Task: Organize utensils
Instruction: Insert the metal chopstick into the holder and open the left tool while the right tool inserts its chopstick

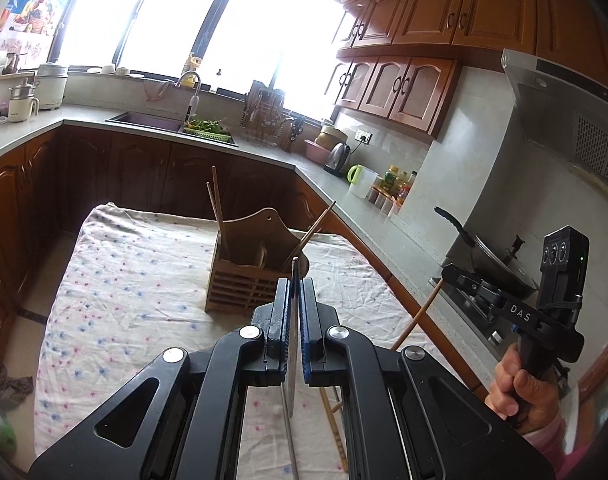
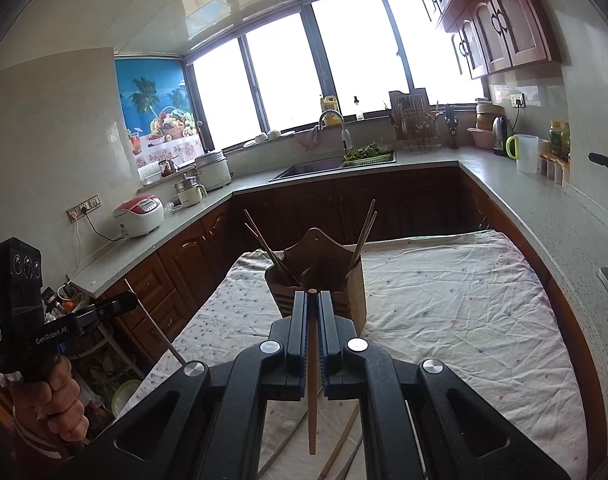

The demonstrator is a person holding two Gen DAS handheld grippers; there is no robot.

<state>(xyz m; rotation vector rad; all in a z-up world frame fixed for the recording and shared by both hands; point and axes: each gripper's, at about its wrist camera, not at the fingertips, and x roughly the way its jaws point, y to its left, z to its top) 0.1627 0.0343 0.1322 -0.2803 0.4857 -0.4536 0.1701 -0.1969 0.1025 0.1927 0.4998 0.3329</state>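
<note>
Directly ahead at 12 o'clock of both grippers stands the wooden utensil holder (image 1: 247,276) on a floral cloth (image 1: 135,280) spread over the counter, with several chopsticks (image 1: 215,200) already leaning out of its compartments. The left gripper (image 1: 295,280) is clamped narrow on a metal chopstick (image 1: 292,344), whose long axis runs straight along the fingers, its tip showing just past them and pointing at the holder's near wall. The right gripper (image 2: 312,294) is likewise closed tight on a wooden chopstick (image 2: 312,384), its long axis also in line with the fingers, its end aimed at the holder (image 2: 324,280).

Judging by how large the holder looms, the right gripper appears the nearer of the two; each stick would need tipping upright before it can drop into a slot.

From the left wrist view, the other hand (image 1: 524,384) and its device sit at 3 o'clock, over by the stove (image 1: 500,268) side, and a loose wooden stick (image 1: 336,428) lies on the cloth under the fingers. The right wrist view instead shows the left hand (image 2: 51,404) at 9 o'clock, and the holder's peaked back board face-on, with sticks splayed at 11 and 1 o'clock.
</note>
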